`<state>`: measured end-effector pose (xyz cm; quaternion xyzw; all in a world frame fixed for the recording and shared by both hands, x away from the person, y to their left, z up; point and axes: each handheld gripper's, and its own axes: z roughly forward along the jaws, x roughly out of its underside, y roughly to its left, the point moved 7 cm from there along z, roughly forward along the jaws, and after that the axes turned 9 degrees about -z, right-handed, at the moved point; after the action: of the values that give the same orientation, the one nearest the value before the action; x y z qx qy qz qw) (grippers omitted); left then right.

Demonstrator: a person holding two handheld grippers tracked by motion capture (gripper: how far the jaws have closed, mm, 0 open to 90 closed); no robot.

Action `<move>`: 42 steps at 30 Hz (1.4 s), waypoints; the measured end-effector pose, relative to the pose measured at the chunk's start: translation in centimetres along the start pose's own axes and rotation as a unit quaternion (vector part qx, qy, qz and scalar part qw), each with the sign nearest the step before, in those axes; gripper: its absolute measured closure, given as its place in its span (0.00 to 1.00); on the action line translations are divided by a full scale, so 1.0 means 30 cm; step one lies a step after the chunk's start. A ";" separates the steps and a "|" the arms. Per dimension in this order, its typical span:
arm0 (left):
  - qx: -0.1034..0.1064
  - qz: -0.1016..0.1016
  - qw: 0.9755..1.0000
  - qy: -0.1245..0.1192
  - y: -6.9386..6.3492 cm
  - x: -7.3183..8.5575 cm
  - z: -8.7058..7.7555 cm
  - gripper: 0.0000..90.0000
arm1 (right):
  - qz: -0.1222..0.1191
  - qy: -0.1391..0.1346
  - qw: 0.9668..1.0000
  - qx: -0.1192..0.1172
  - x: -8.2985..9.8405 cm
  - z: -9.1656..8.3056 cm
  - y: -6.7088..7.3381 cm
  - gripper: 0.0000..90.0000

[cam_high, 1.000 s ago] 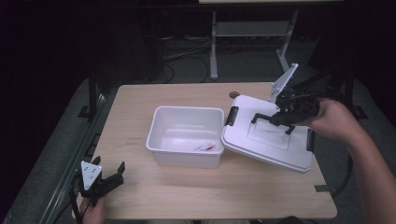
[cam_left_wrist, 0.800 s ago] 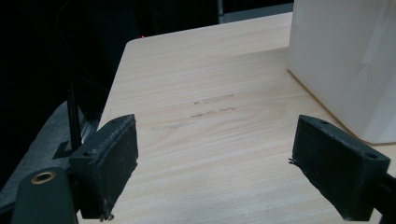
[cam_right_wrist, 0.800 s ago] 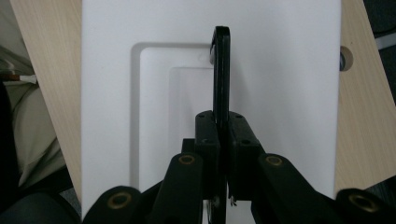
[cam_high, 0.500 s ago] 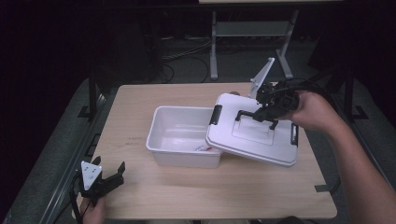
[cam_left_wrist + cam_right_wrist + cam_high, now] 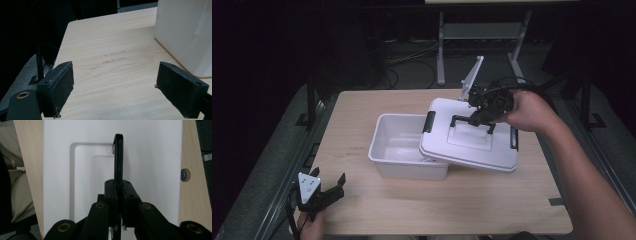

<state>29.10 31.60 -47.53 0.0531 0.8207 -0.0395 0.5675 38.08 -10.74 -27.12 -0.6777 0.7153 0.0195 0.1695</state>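
You had the white rectangular plastic lid (image 5: pixel 472 142) by its black bar handle (image 5: pixel 118 152), which ran straight out ahead of your right gripper (image 5: pixel 479 112) and was pinched edge-on between the fully closed jaws. That narrow grip on the handle let the lid hang beneath the tool, tilted, with its far-left edge overlapping the right rim of the open white plastic storage box (image 5: pixel 397 145) and the rest reaching out over the light wooden table (image 5: pixel 362 110), apparently so the lid could be lined up over the box opening. A black latch (image 5: pixel 429 121) showed on the lid's end nearest the box. Your left gripper (image 5: pixel 324 192) sat well away at the table's near-left corner, jaws spread wide with nothing between them, the box wall off to its right, seemingly parked clear of the work.
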 end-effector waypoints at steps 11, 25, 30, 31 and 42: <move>0.000 -0.001 1.000 -0.002 0.003 -0.001 -0.001 0.15 | -0.016 -0.002 1.000 -0.009 -0.090 0.038 -0.025 0.94; -0.002 -0.005 1.000 -0.004 0.009 -0.002 -0.005 0.15 | -0.038 -0.006 0.999 -0.019 -0.197 0.087 -0.020 0.94; -0.001 -0.002 1.000 -0.002 0.006 -0.002 -0.004 0.15 | -0.046 -0.008 0.999 -0.023 -0.234 0.095 -0.022 0.94; -0.001 -0.004 1.000 -0.004 0.005 -0.003 -0.004 0.15 | -0.047 -0.007 0.999 -0.023 -0.242 0.097 -0.021 0.94; 0.000 -0.003 1.000 -0.001 0.004 -0.001 -0.003 0.15 | -0.054 -0.009 0.998 -0.034 -0.313 0.148 -0.037 0.94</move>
<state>29.04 31.72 -47.47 0.0512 0.8202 -0.0414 0.5683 40.34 -0.63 -28.56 -0.7205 0.6751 0.0404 0.1535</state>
